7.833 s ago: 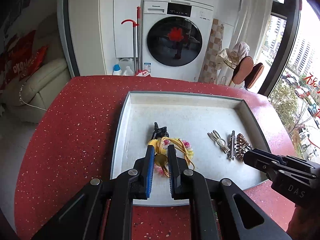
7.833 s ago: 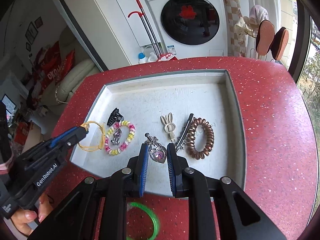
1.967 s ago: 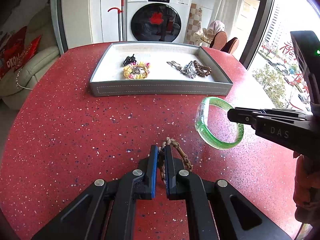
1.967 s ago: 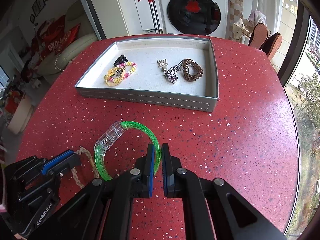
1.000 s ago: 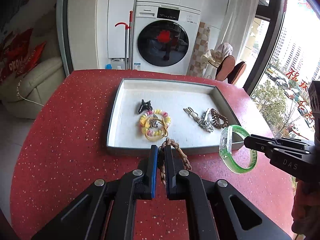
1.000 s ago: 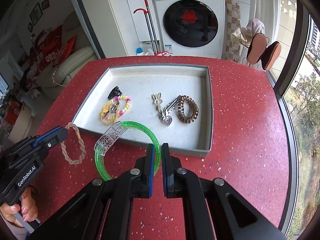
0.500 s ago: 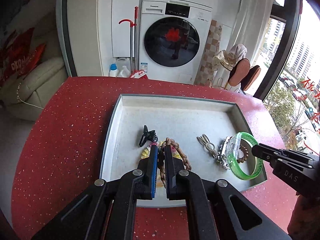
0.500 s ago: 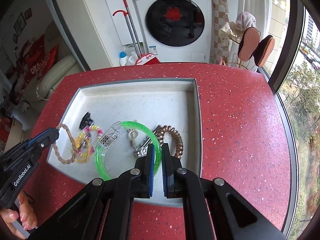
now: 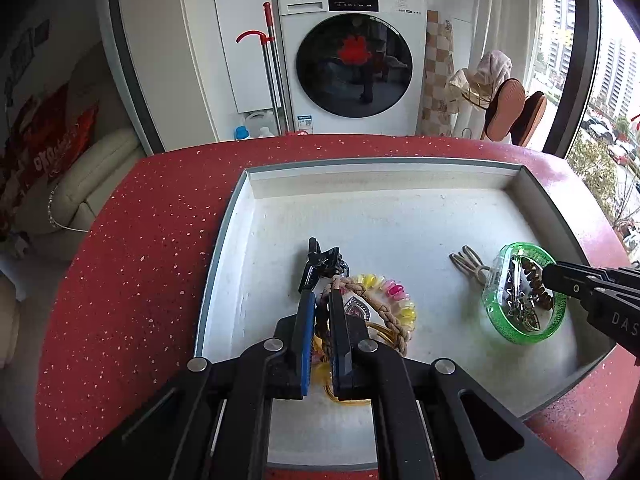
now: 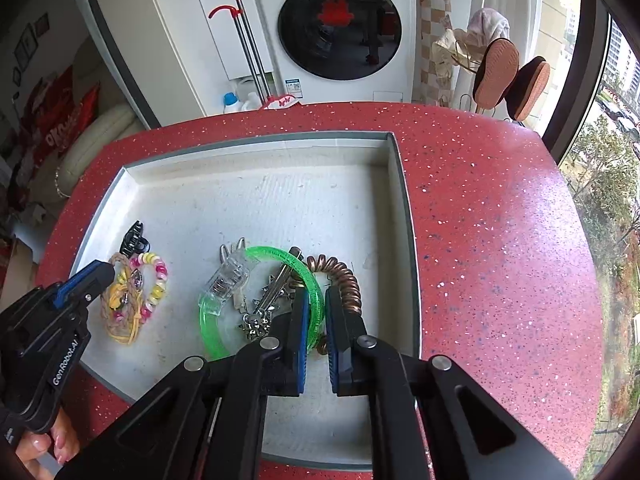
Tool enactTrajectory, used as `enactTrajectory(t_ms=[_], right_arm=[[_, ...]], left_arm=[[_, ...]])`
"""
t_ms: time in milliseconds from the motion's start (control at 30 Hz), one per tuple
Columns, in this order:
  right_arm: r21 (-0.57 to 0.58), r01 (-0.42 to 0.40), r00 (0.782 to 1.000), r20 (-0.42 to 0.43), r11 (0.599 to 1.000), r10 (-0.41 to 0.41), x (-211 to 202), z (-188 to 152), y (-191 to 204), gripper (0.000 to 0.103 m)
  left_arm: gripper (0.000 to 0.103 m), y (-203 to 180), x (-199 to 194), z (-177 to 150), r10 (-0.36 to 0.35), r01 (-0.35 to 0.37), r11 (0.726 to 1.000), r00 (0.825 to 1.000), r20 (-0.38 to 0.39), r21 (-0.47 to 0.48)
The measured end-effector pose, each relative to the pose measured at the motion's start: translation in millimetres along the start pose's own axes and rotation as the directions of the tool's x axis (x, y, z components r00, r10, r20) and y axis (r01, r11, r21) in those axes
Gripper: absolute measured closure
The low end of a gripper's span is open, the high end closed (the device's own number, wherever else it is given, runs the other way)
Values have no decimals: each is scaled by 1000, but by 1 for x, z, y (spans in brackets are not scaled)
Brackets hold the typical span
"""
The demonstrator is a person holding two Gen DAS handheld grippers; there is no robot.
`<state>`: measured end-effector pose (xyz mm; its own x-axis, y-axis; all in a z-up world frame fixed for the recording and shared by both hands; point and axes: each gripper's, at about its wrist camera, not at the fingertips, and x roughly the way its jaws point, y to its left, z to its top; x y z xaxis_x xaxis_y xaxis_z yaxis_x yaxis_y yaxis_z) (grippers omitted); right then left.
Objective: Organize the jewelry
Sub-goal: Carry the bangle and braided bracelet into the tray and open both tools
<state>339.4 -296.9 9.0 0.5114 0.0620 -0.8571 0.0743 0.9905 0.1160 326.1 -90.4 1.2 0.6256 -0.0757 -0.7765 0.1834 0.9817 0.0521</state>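
A grey tray (image 9: 224, 236) (image 10: 406, 208) sits on the red speckled table. My left gripper (image 9: 319, 300) (image 10: 105, 272) is shut on a braided rope bracelet (image 9: 384, 312) (image 10: 110, 292), held low over the beaded bracelet (image 9: 400, 300) (image 10: 158, 284) and yellow hair tie (image 10: 124, 332) in the tray's left part. My right gripper (image 10: 317, 300) (image 9: 550, 274) is shut on a green bangle (image 10: 256, 264) (image 9: 520, 330), which lies over the hair clips (image 10: 268, 304) and next to the brown coil hair tie (image 10: 346, 280) in the tray's right part.
A black claw clip (image 9: 320, 260) (image 10: 132, 240) lies in the tray behind the left gripper. A bunny clip (image 9: 466, 262) lies left of the bangle. A washing machine (image 9: 352, 60), a mop (image 9: 272, 72) and a sofa (image 9: 76, 184) stand beyond the table.
Both grippers have moved forward and down into the tray. The rope bracelet now hangs over the beaded bracelet, and the green bangle now rests over the clips.
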Motion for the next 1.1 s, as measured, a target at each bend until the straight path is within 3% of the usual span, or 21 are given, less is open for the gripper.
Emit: enactTrajectory(t_ms=[200, 267, 300, 333, 733, 767, 833, 900, 1100], right_arm=[[-11, -2, 1000, -8, 1000, 2, -2, -1, 2, 90], [-6, -11, 1000, -10, 1000, 11, -3, -2, 1, 75], [-4, -23, 1000, -6, 1000, 23, -4, -2, 1, 60], [-5, -28, 1000, 3, 1000, 28, -7, -3, 2, 55], [4, -54, 997, 62, 999, 54, -35, -11, 7, 46], [6, -56, 997, 62, 998, 56, -36, -12, 8, 46], [7, -58, 997, 58, 998, 58, -38, -13, 8, 46], [4, -54, 997, 57, 999, 53, -39, -15, 9, 46], [6, -46, 997, 59, 999, 45, -44, -18, 9, 46]], left_arm=[[78, 5, 7, -3, 25, -25, 1000, 999, -23, -14], [78, 4, 8, -4, 34, -35, 999, 999, -22, -8], [78, 3, 7, -4, 41, -41, 999, 999, -20, -2], [78, 2, 7, -4, 45, -45, 999, 999, -18, 3], [78, 7, -9, -6, 28, -27, 999, 999, 27, -24], [55, 6, -9, -6, 27, -27, 999, 999, 27, -18], [0, 8, -13, -8, 50, -49, 999, 998, 37, -25], [0, 7, -24, -8, 69, -66, 997, 993, 100, -25], [0, 4, -29, -6, 53, -53, 999, 995, 86, -4]])
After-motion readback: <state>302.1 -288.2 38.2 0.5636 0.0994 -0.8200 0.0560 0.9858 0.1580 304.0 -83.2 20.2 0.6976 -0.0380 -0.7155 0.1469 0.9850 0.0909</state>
